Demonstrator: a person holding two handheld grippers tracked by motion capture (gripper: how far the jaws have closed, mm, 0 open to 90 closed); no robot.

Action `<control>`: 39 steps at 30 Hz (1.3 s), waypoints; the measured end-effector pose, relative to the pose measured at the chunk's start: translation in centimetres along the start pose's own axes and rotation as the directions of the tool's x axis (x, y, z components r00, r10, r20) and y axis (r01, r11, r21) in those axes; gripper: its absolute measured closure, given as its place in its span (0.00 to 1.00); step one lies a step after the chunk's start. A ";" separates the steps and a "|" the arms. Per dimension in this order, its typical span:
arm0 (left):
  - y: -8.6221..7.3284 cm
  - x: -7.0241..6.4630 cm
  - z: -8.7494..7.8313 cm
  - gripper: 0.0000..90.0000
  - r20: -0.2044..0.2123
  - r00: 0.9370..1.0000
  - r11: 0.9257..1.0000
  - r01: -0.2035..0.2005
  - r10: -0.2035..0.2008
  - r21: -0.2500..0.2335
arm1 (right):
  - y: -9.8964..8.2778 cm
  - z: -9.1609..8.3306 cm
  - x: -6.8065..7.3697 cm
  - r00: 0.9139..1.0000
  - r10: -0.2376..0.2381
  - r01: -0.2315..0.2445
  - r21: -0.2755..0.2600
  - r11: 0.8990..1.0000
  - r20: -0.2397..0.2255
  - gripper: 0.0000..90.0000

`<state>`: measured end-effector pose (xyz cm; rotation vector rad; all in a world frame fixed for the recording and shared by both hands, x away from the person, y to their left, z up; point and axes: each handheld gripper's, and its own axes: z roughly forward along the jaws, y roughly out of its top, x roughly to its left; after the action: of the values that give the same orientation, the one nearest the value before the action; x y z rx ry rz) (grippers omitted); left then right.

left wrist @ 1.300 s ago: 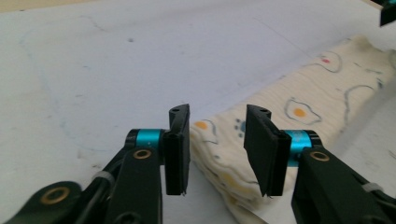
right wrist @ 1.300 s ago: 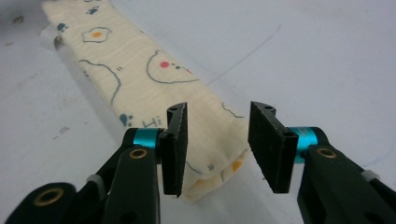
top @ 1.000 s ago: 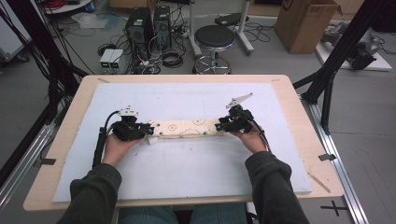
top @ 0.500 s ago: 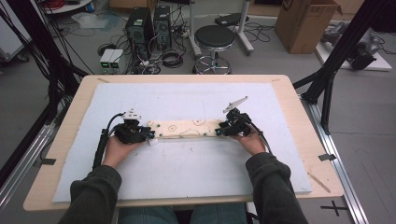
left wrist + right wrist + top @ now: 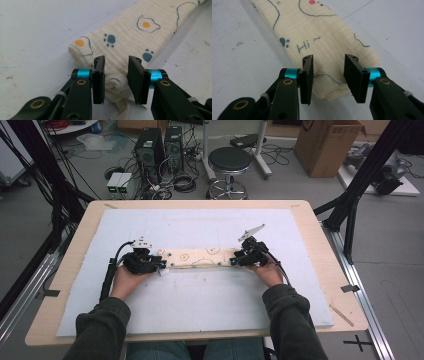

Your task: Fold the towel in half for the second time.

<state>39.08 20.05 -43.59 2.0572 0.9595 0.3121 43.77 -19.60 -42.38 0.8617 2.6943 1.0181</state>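
Note:
A cream cloth (image 5: 200,257), folded into a long strip and printed with fried eggs and blue paws, lies flat across the white mat (image 5: 200,225). My left gripper (image 5: 154,263) is at its left end and my right gripper (image 5: 240,258) at its right end. In the left gripper view the gripper (image 5: 116,62) stands open, its jaws straddling the end of the cloth (image 5: 125,37), where a white tag (image 5: 122,110) sticks out. In the right gripper view the gripper (image 5: 328,60) is open too, with the other end of the cloth (image 5: 317,27) lying between its jaws.
The mat covers most of a wooden table (image 5: 320,250). A black cable (image 5: 107,277) trails from the left gripper toward the front edge. Beyond the table stand a stool (image 5: 229,162), computer towers (image 5: 160,145) and a cardboard box (image 5: 327,142).
Both grippers have moved slightly inward along the strip and a little toward the person, closing in over its two ends. The cloth has stayed flat on the mat.

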 end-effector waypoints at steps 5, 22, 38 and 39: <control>0.3 0.0 -0.8 0.69 0.008 1.000 0.999 0.008 -0.008 -0.045 | 0.3 -0.7 0.1 1.000 0.007 -0.007 -0.032 0.999 0.004 0.62; 1.0 -1.1 -3.8 0.56 0.029 0.999 0.989 0.030 -0.026 -0.143 | 0.7 -3.7 0.3 0.997 0.079 -0.078 -0.172 0.982 0.003 0.43; 1.1 -2.1 -6.4 0.46 0.025 1.000 0.985 0.020 -0.016 -0.169 | 0.0 -7.0 1.0 0.992 0.123 -0.116 -0.243 0.963 0.014 0.29; 1.1 -2.1 -6.6 0.46 0.021 1.000 0.986 0.017 -0.013 -0.166 | 0.0 -7.1 1.0 0.993 0.121 -0.113 -0.246 0.963 0.015 0.27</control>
<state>34.79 21.92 -38.39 1.8970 0.9058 0.3519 40.68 -23.04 -36.93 0.9860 2.4479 1.3180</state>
